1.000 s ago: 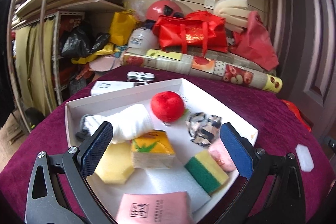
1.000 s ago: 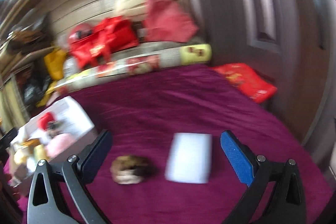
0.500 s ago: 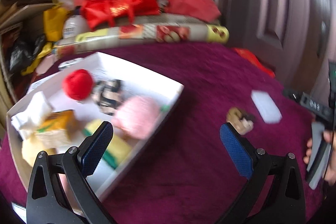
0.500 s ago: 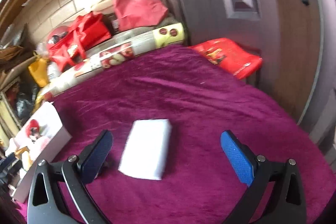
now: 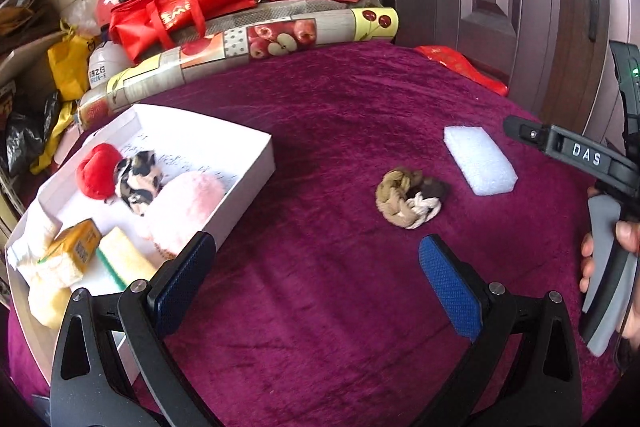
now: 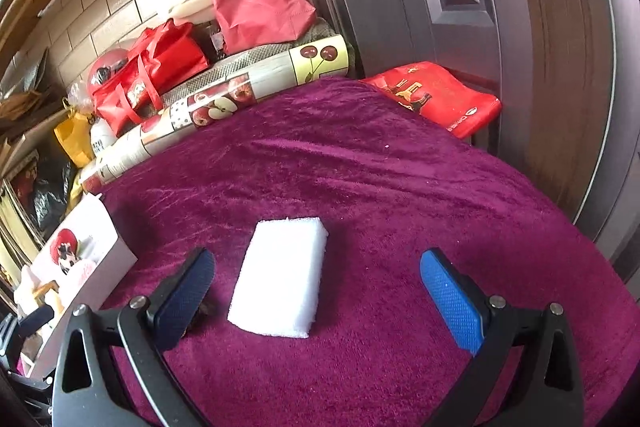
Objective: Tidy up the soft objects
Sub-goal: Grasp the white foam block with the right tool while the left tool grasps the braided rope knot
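A white tray point(image 5: 256, 171) at the left of the purple cloth holds a red plush point(image 5: 96, 169), a spotted scrunchie point(image 5: 138, 181), a pink puff point(image 5: 188, 203), sponges and tissue packs. A braided brown scrunchie point(image 5: 408, 197) and a white foam block point(image 5: 478, 159) lie on the cloth to its right. My left gripper point(image 5: 316, 275) is open and empty, just right of the tray, short of the scrunchie. My right gripper point(image 6: 316, 291) is open, with the white foam block point(image 6: 282, 275) between its fingers, untouched. The tray point(image 6: 100, 267) shows at the left of the right wrist view.
A rolled fruit-print mat point(image 5: 240, 51), red bags point(image 5: 184, 3) and a helmet are piled behind the table. A dark door point(image 6: 500, 27) stands at the right, with a red bag point(image 6: 436, 99) at the table's far edge. The other handle point(image 5: 600, 187) is at the left view's right.
My left gripper has swung right from over the tray to the open cloth facing the scrunchie. My right gripper has moved forward so the foam block now sits between its fingers.
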`<action>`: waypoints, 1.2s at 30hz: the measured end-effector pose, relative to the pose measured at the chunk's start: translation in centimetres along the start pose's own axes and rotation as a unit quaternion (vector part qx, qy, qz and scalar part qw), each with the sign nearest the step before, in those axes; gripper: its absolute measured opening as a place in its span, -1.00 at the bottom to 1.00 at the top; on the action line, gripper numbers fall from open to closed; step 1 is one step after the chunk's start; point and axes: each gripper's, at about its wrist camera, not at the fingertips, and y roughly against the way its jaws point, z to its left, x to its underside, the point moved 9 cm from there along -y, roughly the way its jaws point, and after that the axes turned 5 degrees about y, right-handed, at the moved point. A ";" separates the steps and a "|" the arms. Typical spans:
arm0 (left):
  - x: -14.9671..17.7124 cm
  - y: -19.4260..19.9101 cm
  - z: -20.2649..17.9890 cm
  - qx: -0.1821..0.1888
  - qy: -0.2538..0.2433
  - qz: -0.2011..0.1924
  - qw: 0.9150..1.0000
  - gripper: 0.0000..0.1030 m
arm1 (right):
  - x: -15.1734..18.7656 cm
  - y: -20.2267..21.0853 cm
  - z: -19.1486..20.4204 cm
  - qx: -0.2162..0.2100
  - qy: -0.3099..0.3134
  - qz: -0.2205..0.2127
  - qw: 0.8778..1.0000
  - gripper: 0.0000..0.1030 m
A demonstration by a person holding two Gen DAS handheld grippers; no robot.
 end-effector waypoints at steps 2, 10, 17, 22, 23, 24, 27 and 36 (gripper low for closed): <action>-0.3 -0.8 -0.7 0.009 0.000 0.016 1.000 0.99 | 0.0 0.0 0.6 0.004 0.016 0.000 1.000 1.00; 0.2 -3.4 -1.2 0.028 0.021 0.029 0.999 0.94 | 0.3 -0.9 2.1 0.027 0.066 0.023 0.997 0.99; 0.7 -3.9 -1.4 0.015 0.008 0.035 0.999 0.84 | 0.8 -2.4 2.9 0.034 0.093 0.059 0.993 0.93; 0.9 -4.0 -1.2 0.015 0.012 0.038 0.999 0.84 | 1.9 -5.1 3.6 0.035 0.113 0.117 0.986 0.47; 0.9 -4.1 -1.3 0.015 0.010 0.040 0.999 0.84 | 2.3 -5.5 3.7 0.026 0.112 0.130 0.985 0.28; 1.0 -4.1 -1.5 0.015 0.006 0.040 0.999 0.84 | 2.4 -5.5 3.6 0.022 0.109 0.132 0.985 0.11; 0.8 -4.5 -2.7 0.034 0.001 0.052 0.998 0.84 | 2.2 -4.9 3.5 0.010 0.099 0.118 0.988 0.11; -1.4 -8.3 -5.7 0.024 -0.025 0.087 0.996 0.84 | 1.0 -3.7 3.2 0.008 0.082 0.080 0.993 0.10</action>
